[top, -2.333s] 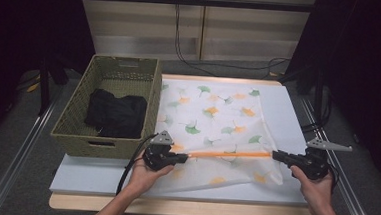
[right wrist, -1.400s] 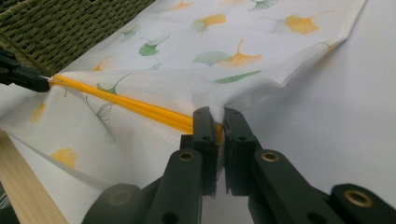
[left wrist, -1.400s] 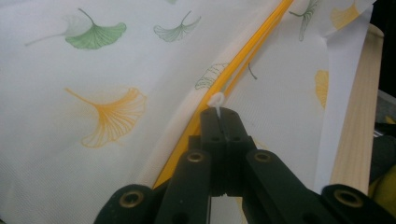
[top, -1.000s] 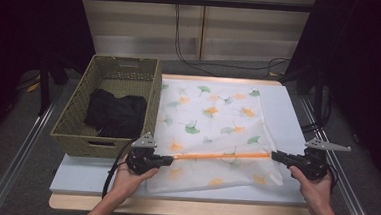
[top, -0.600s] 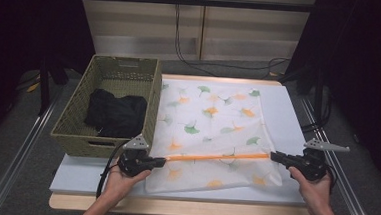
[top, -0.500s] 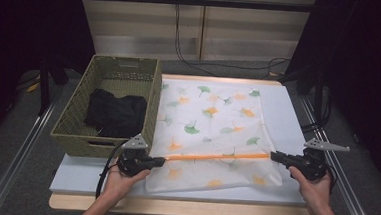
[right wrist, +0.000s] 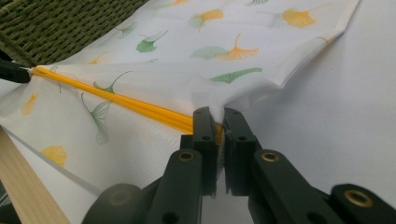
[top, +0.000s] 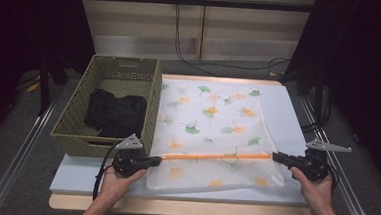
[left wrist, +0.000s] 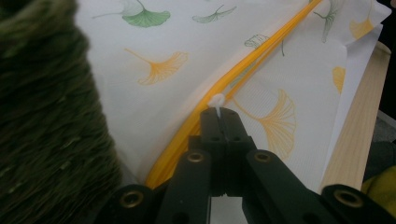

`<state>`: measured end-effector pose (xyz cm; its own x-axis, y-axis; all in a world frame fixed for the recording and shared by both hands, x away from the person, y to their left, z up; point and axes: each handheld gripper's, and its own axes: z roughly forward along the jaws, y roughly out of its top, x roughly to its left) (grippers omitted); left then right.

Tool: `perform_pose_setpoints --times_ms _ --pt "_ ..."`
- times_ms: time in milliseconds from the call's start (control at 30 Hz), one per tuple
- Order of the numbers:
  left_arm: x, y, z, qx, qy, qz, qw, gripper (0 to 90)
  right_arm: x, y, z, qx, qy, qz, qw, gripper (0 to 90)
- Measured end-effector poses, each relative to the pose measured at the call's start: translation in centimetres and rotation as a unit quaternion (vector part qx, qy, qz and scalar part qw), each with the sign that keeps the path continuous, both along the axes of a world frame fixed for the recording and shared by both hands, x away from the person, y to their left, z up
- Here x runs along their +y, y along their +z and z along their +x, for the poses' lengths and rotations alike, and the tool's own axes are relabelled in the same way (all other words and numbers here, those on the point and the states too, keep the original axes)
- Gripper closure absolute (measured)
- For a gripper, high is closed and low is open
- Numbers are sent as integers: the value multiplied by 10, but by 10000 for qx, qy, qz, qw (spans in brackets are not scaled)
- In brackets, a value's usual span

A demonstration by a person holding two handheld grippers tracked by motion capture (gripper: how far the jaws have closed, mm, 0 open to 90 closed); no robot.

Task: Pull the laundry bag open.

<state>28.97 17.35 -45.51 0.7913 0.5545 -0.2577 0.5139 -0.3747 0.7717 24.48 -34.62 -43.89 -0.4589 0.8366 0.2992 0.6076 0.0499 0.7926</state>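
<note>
Stretched flat across a pale blue mat [top: 288,118] on the bench [top: 182,207]: a white bag [top: 212,124] printed with green and orange ginkgo leaves, its orange zip strip [top: 215,156] running as a taut line near the front edge. Left gripper [top: 152,160] at the strip's left end, jaws pressed together on a small white tab [left wrist: 216,100] of the bag right beside the orange strip. Held in the left hand [top: 116,180], cable looping down off the bench edge. Right gripper [top: 278,157] at the strip's right end, jaws clamped on the bag where strip and white material bunch up between the pads. Held in the right hand [top: 316,188], grey three-cornered plate above it. Both grippers level with each other, well apart, pointing inward toward one another along the strip. From the right gripper view, the strip [right wrist: 116,100] reaching away to the far left, where the tip of the other gripper meets it.

Just left of the bag, touching its edge: a woven olive basket [top: 77,125] with a crumpled black cloth [top: 115,113] lying inside. Basket wall close against the left gripper, looming dark and blurred at the left of the left gripper view. Front corner of the bag slightly lifted off the mat near the wooden bench edge [left wrist: 355,135]. Grey floor and trailing black cables beyond the bench.
</note>
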Motion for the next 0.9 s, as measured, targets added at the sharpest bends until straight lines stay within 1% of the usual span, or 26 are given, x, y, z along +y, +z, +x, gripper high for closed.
perform_pose_setpoints --times_ms 100,133,167,200,233,267,300,333,367,400,467,500,533,600,633,667,700,733,767,800,867,900 --pt "5 1 0 1 59 34 10000 900 1 0 0 10 3 -19 10000 853" --pt "6 2 0 13 77 16 10000 900 1 -1 1 6 -18 -25 10000 853" --pt "6 2 1 18 50 18 10000 900 1 -1 1 5 -8 -18 10000 853" --pt "6 3 0 -15 53 117 9999 900 1 -1 1 17 30 -17 10000 853" --pt "6 3 0 -2 37 121 9999 900 2 -1 2 24 20 -29 10000 853" --pt "6 3 -1 -51 38 168 9998 900 2 -1 2 38 16 -35 10000 853" --pt "7 3 -3 -164 60 231 9996 900 3 -1 2 35 21 -36 10000 853" --pt "8 4 -3 -146 66 245 9996 900 3 -1 2 37 10 -41 10000 853" --pt "10 3 -2 -67 95 129 9998 900 2 -1 2 35 5 -46 10000 853" --pt "11 2 -2 -66 121 83 9999 900 1 -2 2 37 -9 -37 10000 853" --pt "11 1 -2 -57 119 167 9998 900 1 -3 2 61 -32 -25 10000 853" --pt "11 1 -2 -59 101 139 9998 900 0 -4 2 62 -13 -33 10000 853" --pt "11 1 -2 -69 83 167 9998 900 0 -4 2 70 -6 -46 10000 853" --pt "13 1 -2 -99 137 197 9997 900 0 -4 2 61 -22 -47 10000 853" --pt "15 1 -2 -79 121 162 9998 900 1 -4 2 44 -32 -49 10000 853" --pt "17 1 -3 -108 176 181 9996 900 0 -4 2 51 -19 -57 10000 853" --pt "18 1 -3 -85 188 150 9997 900 1 -4 1 69 -26 -40 10000 853" --pt "18 1 -4 -90 200 174 9996 900 1 -4 1 84 -11 -54 9999 853" --pt "18 1 -5 -116 192 243 9995 900 1 -4 1 80 -5 -56 10000 853" --pt "18 1 -5 -86 160 201 9996 900 1 -5 1 84 -3 -45 10000 853" --pt "18 0 -6 -65 175 267 9995 900 0 -4 1 86 21 -47 9999 853" --pt "19 -1 -6 -54 188 216 9996 900 0 -4 1 61 -11 -83 9999 853"
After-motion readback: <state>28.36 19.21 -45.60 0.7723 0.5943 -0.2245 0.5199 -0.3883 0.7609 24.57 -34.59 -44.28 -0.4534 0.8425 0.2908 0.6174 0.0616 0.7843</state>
